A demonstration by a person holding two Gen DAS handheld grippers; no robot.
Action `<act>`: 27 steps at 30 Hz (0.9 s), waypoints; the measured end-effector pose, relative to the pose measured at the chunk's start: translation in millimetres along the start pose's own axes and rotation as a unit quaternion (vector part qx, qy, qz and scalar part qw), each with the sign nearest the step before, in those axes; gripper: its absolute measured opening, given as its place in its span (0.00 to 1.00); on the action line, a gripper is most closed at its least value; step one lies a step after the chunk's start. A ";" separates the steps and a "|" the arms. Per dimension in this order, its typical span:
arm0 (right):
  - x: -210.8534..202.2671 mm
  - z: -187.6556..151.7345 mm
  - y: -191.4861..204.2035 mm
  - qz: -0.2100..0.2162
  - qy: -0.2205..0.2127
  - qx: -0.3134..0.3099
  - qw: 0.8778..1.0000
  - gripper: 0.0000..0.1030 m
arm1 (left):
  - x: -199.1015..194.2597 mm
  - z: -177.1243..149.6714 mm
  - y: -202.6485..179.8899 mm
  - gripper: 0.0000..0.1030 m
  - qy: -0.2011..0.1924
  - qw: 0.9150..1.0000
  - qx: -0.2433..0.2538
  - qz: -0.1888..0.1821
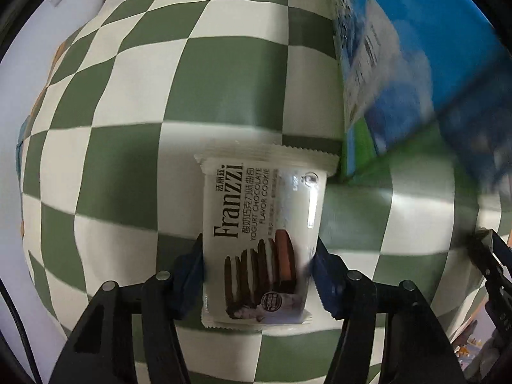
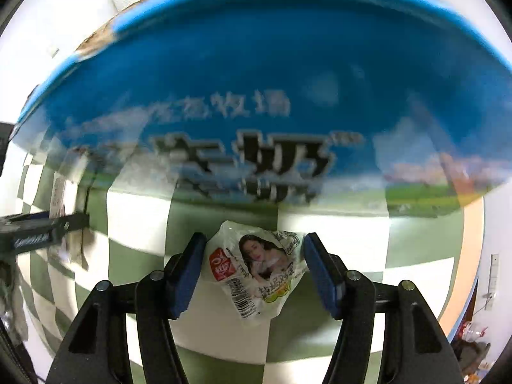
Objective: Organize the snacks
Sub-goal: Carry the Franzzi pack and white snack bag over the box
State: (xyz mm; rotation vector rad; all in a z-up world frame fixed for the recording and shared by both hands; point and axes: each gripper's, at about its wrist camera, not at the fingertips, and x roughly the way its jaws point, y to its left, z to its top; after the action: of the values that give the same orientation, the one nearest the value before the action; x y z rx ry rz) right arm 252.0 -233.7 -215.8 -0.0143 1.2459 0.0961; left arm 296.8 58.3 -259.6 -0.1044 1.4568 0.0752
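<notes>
white franzzi cookie packet [image 1: 260, 240], chocolate sandwich cookies pictured, crimped ends

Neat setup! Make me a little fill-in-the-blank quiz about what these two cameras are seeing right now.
1. The cookie packet between the left gripper fingers is branded ____.
2. Both snacks lie on a cloth checkered white and ____.
3. The big box behind the small snack packet is mostly ____.
4. The small snack packet between the right gripper fingers shows a printed picture of a ____.

Missing words: Franzzi; green; blue; person
</notes>
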 end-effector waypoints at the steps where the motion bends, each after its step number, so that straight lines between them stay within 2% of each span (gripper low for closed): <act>1: -1.7 -5.0 0.3 0.003 0.002 -0.002 1.000 0.61 | -2.0 -9.3 -0.2 0.56 0.001 1.000 -0.001 -0.004; 6: -10.3 -44.5 3.6 0.023 0.020 -0.012 0.999 0.59 | 6.6 -83.3 -7.1 0.57 0.043 0.999 -0.008 -0.031; 9: -9.0 -60.4 4.3 0.021 0.024 -0.016 0.999 0.59 | 17.4 -99.5 -15.9 0.59 0.045 0.999 -0.011 -0.018; 13: 7.3 -67.3 3.6 0.029 0.048 -0.004 0.998 0.59 | 19.4 -101.4 -24.9 0.59 0.035 0.999 -0.015 -0.002; 14: 10.7 -68.1 3.6 0.026 0.045 -0.006 0.999 0.59 | 18.1 -101.6 -26.5 0.59 0.032 0.999 -0.017 0.000; 15: 15.0 -67.9 5.2 0.021 0.043 -0.014 0.999 0.58 | 16.4 -102.3 -28.9 0.55 0.030 0.999 -0.015 0.001; 19: 13.7 -75.4 9.9 0.017 0.025 -0.022 0.999 0.53 | -1.4 -108.3 -38.3 0.55 0.012 1.000 -0.004 0.008; 23: -6.5 -78.4 -2.6 0.040 0.013 -0.004 0.999 0.51 | -28.7 -110.2 -44.2 0.54 -0.004 1.000 -0.004 -0.013; 27: -36.5 -72.1 -3.7 0.062 -0.014 0.004 0.998 0.51 | -84.0 -109.1 -59.4 0.54 -0.044 0.997 0.001 -0.057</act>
State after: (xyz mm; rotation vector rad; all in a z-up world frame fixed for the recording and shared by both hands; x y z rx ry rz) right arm 172.6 -244.3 -204.4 0.0704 1.2191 0.1986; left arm 186.5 -12.4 -186.7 -0.1811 1.3594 -0.0141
